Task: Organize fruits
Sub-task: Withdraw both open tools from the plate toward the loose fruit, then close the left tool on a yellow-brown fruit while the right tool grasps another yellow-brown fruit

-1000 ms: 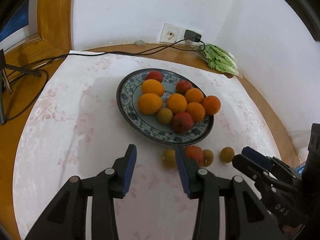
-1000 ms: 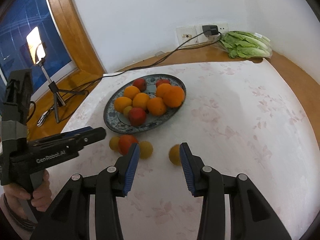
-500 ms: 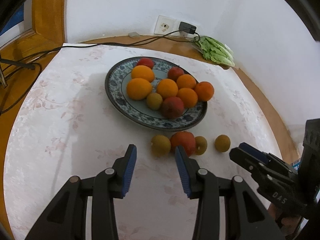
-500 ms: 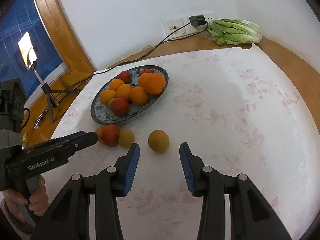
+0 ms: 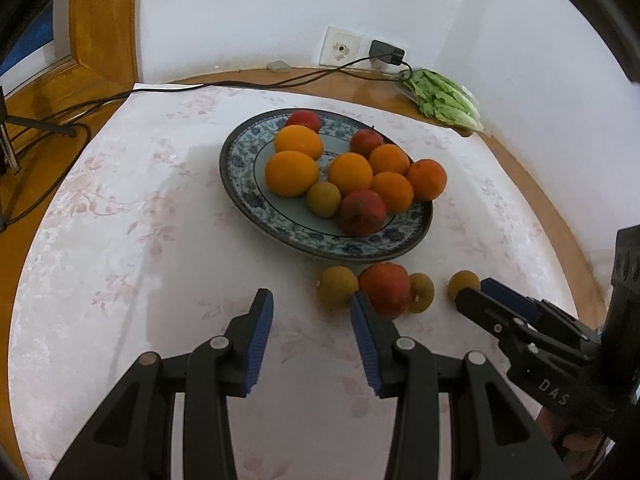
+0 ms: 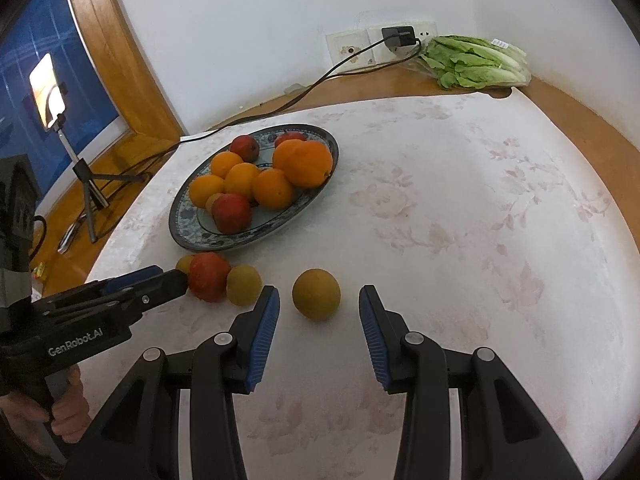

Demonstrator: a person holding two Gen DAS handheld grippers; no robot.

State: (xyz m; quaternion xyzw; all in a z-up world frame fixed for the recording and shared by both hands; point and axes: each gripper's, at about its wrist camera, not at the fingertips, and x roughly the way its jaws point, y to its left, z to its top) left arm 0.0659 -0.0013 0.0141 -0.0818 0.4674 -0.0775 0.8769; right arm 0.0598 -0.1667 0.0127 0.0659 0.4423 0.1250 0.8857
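Both tools empty w/ jaws apart: right tool (image 6: 319, 307) low over lone yellow-brown fruit (image 6: 316, 294) on tabletop (image 6: 460, 220), left tool (image 5: 312, 310) beside red fruit (image 5: 384, 289) cluster near plate (image 5: 240, 160) of oranges.

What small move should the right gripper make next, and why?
Probably ease the right gripper forward until the lone yellow fruit sits between its jaws, then close. The jaws stand open and empty just short of it, and it lies off the plate.
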